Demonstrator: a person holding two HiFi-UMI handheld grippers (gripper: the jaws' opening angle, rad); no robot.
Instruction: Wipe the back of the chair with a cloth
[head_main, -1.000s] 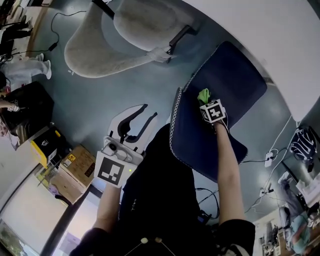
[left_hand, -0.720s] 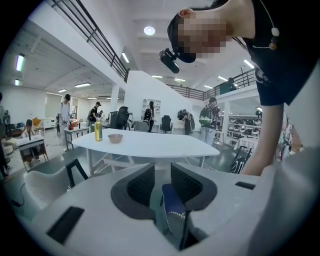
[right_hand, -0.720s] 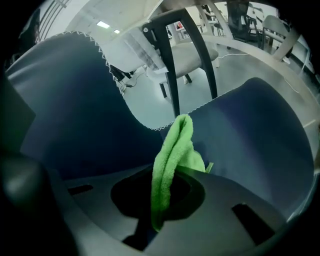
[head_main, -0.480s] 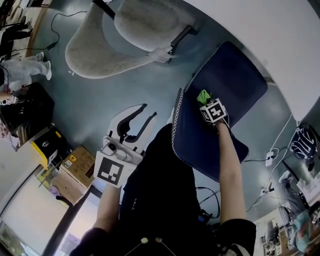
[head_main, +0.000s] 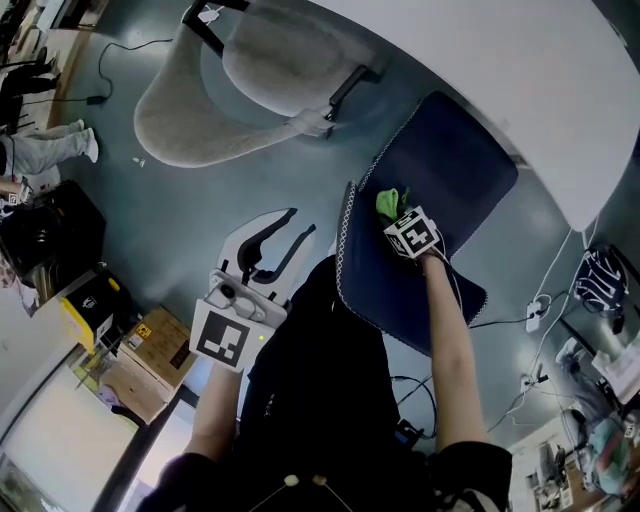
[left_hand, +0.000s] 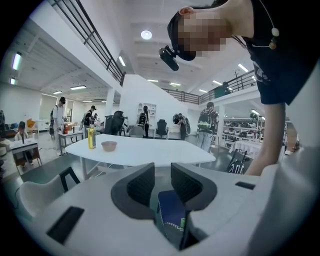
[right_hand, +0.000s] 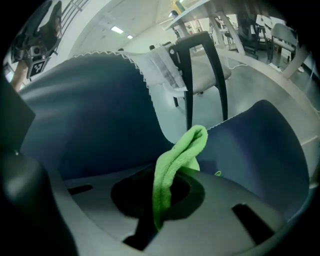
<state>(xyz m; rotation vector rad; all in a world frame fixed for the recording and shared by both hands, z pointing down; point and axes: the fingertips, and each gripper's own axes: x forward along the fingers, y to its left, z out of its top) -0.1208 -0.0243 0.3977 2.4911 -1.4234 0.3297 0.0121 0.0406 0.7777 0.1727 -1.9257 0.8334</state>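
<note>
A dark blue chair stands in front of me, its backrest (head_main: 385, 270) edged with white piping and its seat (head_main: 455, 165) beyond. My right gripper (head_main: 396, 213) is shut on a folded green cloth (head_main: 387, 203) and presses it against the upper part of the backrest. In the right gripper view the cloth (right_hand: 176, 157) sticks up from between the jaws, with the backrest (right_hand: 85, 110) to the left and the seat (right_hand: 265, 150) to the right. My left gripper (head_main: 272, 238) hangs open over the floor, left of the chair, holding nothing. Between its fingers (left_hand: 142, 184) a piece of the blue chair (left_hand: 170, 211) shows.
A pale grey chair (head_main: 220, 95) with black legs stands behind the blue one. A white table (head_main: 530, 70) runs along the top right. Cardboard boxes (head_main: 150, 345) and a yellow box (head_main: 88, 293) sit at the left; cables (head_main: 545, 305) and a bag (head_main: 602, 285) lie at the right.
The right gripper has slid the green cloth a little to the left along the backrest, toward its piped edge. The left gripper stays where it was, open.
</note>
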